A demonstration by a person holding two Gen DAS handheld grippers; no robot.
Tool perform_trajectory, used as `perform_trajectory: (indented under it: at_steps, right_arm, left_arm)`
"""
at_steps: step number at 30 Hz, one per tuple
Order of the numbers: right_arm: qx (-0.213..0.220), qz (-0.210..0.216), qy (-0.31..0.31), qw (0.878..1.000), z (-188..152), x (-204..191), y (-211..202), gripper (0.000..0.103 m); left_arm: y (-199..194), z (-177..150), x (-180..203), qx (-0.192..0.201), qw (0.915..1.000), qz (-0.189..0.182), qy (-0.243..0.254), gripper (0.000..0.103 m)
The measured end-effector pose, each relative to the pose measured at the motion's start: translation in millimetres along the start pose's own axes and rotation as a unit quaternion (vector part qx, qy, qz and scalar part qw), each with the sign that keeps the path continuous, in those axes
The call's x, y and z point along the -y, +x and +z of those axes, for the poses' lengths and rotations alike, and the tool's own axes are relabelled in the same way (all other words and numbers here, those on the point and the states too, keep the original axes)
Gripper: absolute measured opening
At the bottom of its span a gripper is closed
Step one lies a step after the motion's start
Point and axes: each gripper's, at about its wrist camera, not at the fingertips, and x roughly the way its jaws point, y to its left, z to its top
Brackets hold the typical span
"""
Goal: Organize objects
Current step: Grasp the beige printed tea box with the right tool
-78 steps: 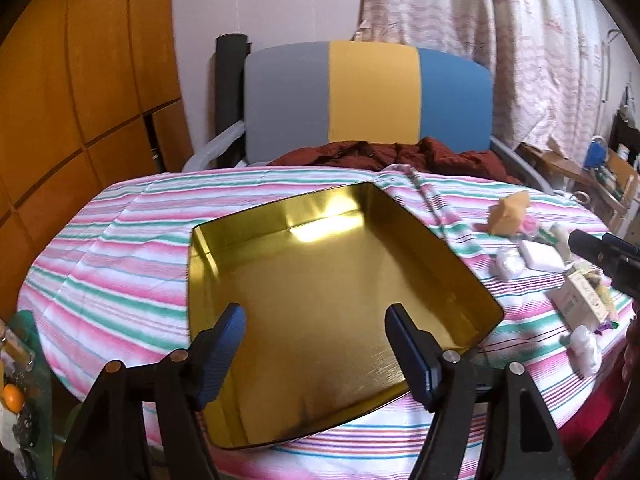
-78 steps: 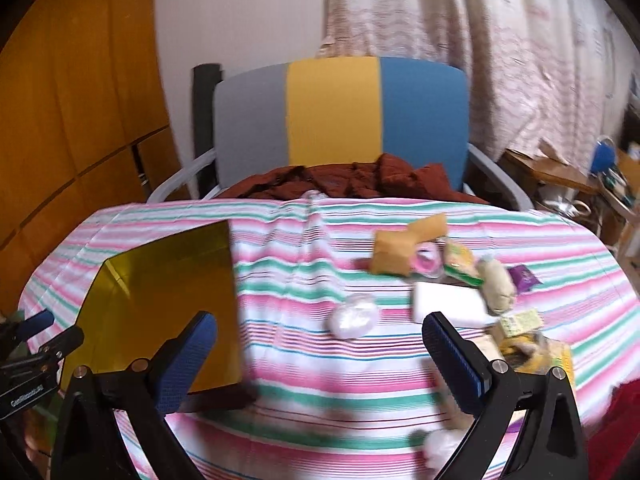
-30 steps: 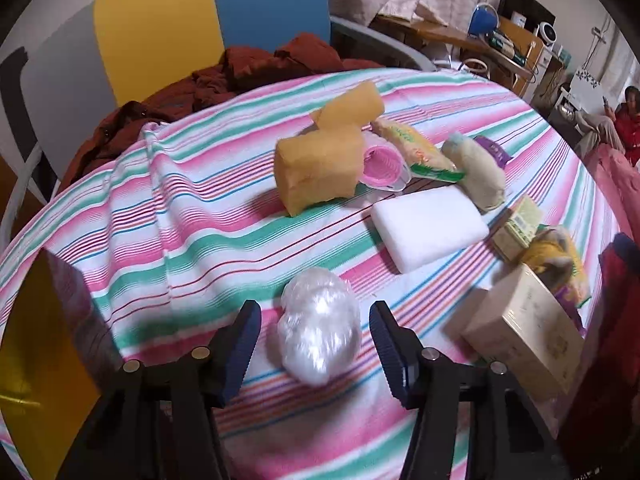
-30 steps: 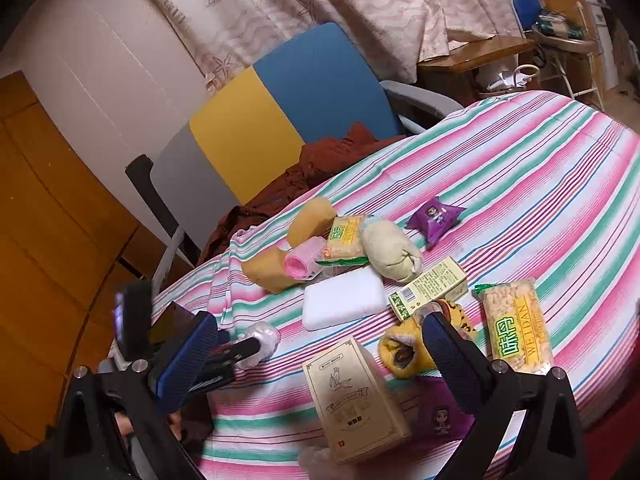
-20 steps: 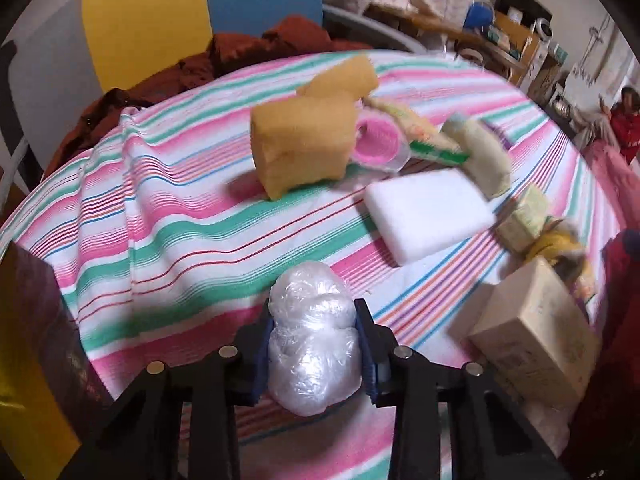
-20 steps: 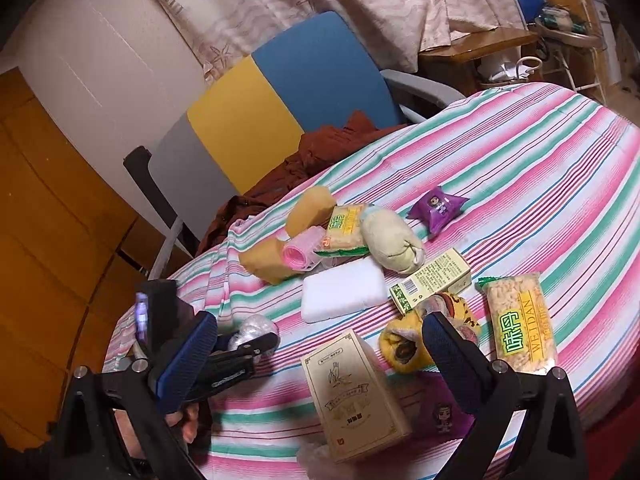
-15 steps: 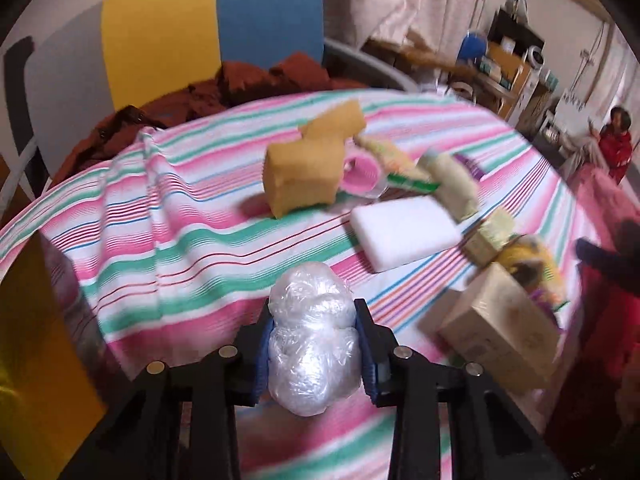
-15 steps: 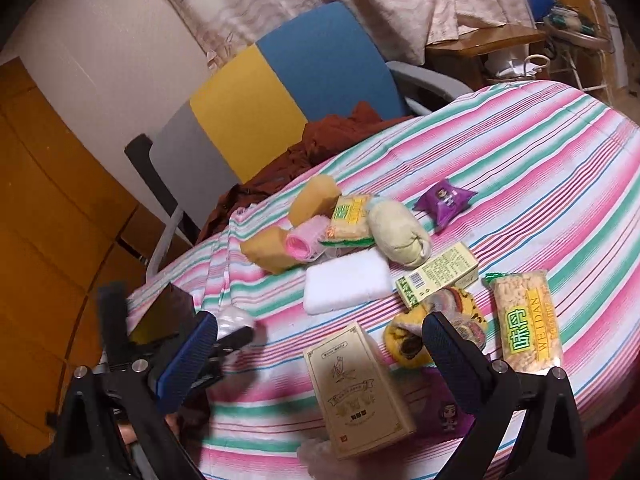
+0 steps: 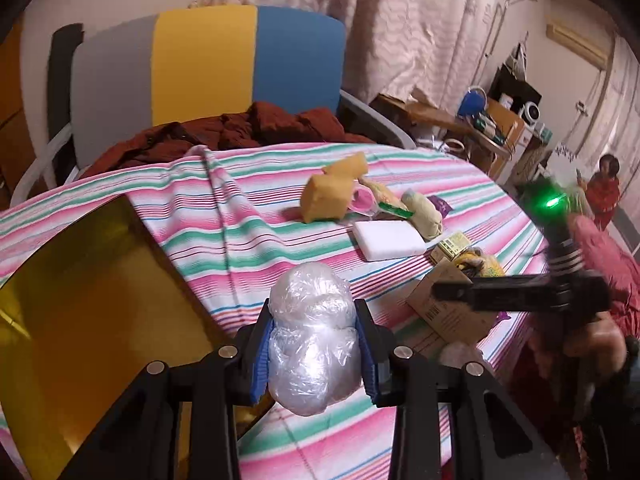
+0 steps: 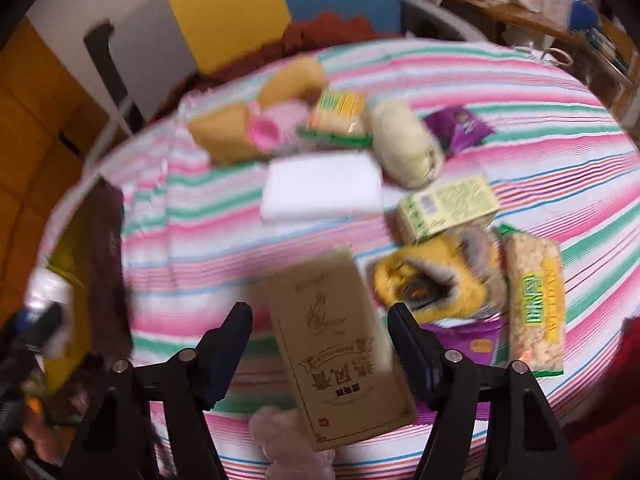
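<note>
Plastic-wrapped bundle (image 9: pixel 310 336) sits clamped in the left gripper (image 9: pixel 314 354) — lower centre, beside the gold tin (image 9: pixel 80 320). Right gripper (image 10: pixel 320 346) gapes wide around the tan box (image 10: pixel 340 364) — gripping nothing.

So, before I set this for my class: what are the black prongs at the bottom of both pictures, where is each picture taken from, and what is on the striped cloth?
There is no robot. A person holds a two-finger gripper in each hand, and a wide-angle camera on each gripper looks forward along its fingers. One picture comes from each gripper.

The left gripper is shut on a clear plastic-wrapped bundle, beside a gold tin tray.

The right gripper is open, its fingers either side of a brown box that lies on the striped tablecloth.

Also on the cloth: a white block, yellow sponges, a pink roll, a cream pouch and snack packets. This picture is blurred.
</note>
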Motion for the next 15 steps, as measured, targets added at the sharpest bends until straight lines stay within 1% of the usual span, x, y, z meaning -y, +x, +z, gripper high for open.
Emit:
perform_trajectory:
  at_steps: [2, 3, 6, 11, 14, 15]
  right_arm:
    - [-0.020, -0.017, -0.020, 0.999, -2.7, -7.1, 10.1, 0.067]
    - [-0.022, -0.023, -0.028, 0.999, -3.5, -9.8, 12.6, 0.056]
    - [-0.015, -0.029, -0.035, 0.999, -3.9, -10.6, 11.2, 0.055]
    - [0.028, -0.035, -0.030, 0.999, -3.0, -6.8, -4.1, 0.055]
    - [0.061, -0.026, -0.022, 0.998, -2.7, -3.7, -17.7, 0.055]
    - [0.068, -0.022, -0.019, 0.997, -2.6, -3.0, -21.5, 0.055]
  left_arm:
    - [-7.4, -4.3, -6.4, 0.006, 0.9999, 0.004, -0.007, 0.036]
    - [-11.1, -7.1, -10.5, 0.009, 0.9999, 0.007, -0.012, 0.036]
    - [-21.5, -16.1, -24.6, 0.017, 0.9993, 0.015, -0.029, 0.036]
    - [-37.1, -30.2, -55.7, 0.026, 0.9965, 0.041, -0.068, 0.036]
    - [-49.6, -41.0, -80.8, 0.030, 0.9927, 0.067, -0.095, 0.036]
    - [-56.3, -46.7, -92.4, 0.033, 0.9902, 0.083, -0.108, 0.036]
